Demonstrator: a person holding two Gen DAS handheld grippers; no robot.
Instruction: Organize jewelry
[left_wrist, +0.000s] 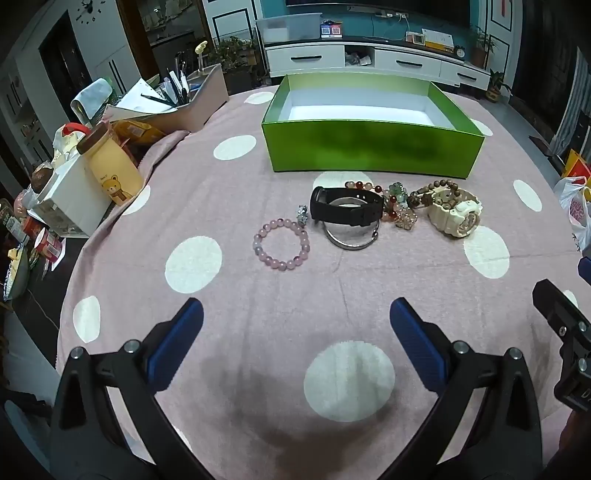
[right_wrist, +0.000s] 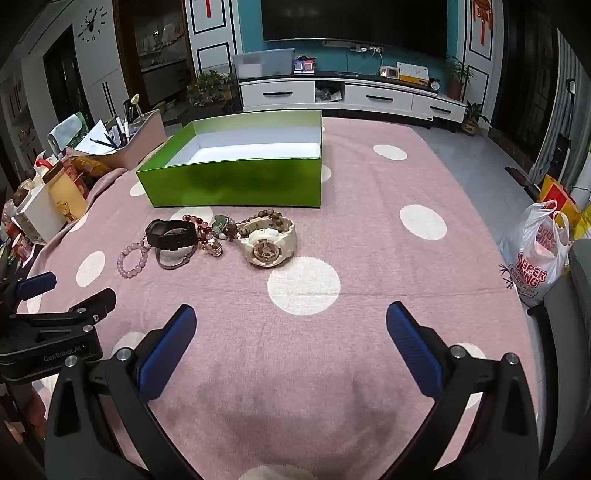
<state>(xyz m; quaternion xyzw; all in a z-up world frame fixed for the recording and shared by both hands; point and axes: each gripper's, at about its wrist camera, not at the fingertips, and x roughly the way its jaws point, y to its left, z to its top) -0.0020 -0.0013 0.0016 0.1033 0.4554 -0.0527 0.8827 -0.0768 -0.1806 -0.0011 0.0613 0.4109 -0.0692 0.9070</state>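
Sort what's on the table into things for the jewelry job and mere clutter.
For the job: green box, pink bracelet, black watch, silver bangle, bead bracelets, cream watch.

Clutter: yellow bottle, pen holder, plastic bag.

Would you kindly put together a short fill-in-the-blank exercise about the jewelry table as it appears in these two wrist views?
1. The open box behind the jewelry is ____ on the outside.
2. Inside, the box holds ____.
3. The pink bead bracelet lies at the ____ end of the jewelry row in both views.
4. The left gripper and right gripper both have their jaws ____.

Missing words: green; nothing; left; open
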